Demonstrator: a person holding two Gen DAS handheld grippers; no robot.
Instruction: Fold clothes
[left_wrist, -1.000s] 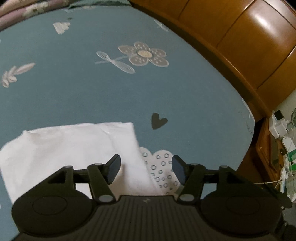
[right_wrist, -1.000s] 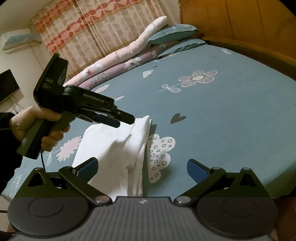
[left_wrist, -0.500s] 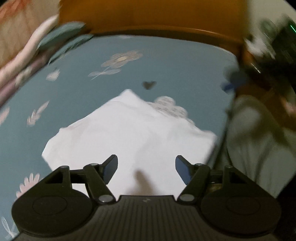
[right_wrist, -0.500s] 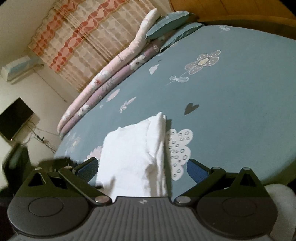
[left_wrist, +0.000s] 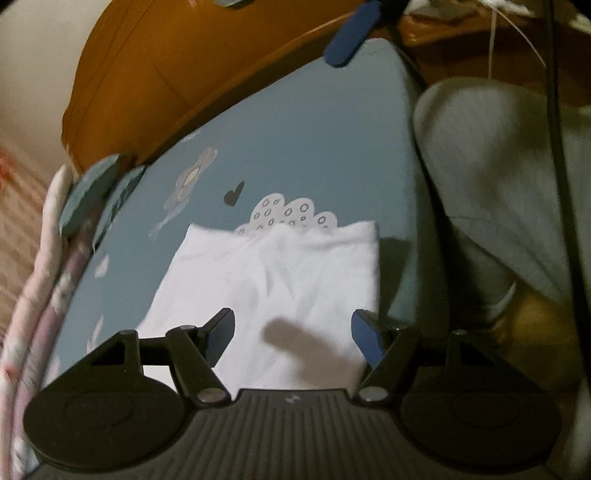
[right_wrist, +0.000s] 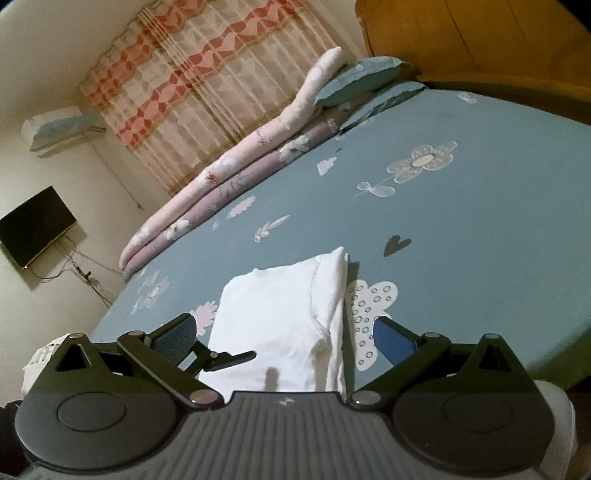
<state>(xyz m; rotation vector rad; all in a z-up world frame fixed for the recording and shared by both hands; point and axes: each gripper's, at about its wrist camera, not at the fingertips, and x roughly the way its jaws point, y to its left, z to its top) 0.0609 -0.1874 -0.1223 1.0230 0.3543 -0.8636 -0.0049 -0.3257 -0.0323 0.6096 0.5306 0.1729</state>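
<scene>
A white garment (right_wrist: 284, 317) is lying folded into a compact rectangle on the blue bedsheet (right_wrist: 480, 229), near the bed's edge, one side just overlapping a printed white cloud (right_wrist: 373, 299) — so the folding looks mostly done, and the step in hand seems to be a pause between folds. The left gripper (left_wrist: 291, 328) is hovering over the garment's near end with its jaws standing apart and nothing between them; the right gripper (right_wrist: 284, 332) is likewise gaping, empty, with the cloth lying beyond its fingers. The next move is probably calling for both tools to pinch an edge for another fold, or to lift the bundle aside. Around the bed, a wooden headboard (right_wrist: 480, 40), rolled pink quilts (right_wrist: 229, 177), patterned curtains (right_wrist: 207, 85) and a wall-mounted screen (right_wrist: 37, 225) are showing — and a grey trouser leg (left_wrist: 498, 177) beside the mattress
</scene>
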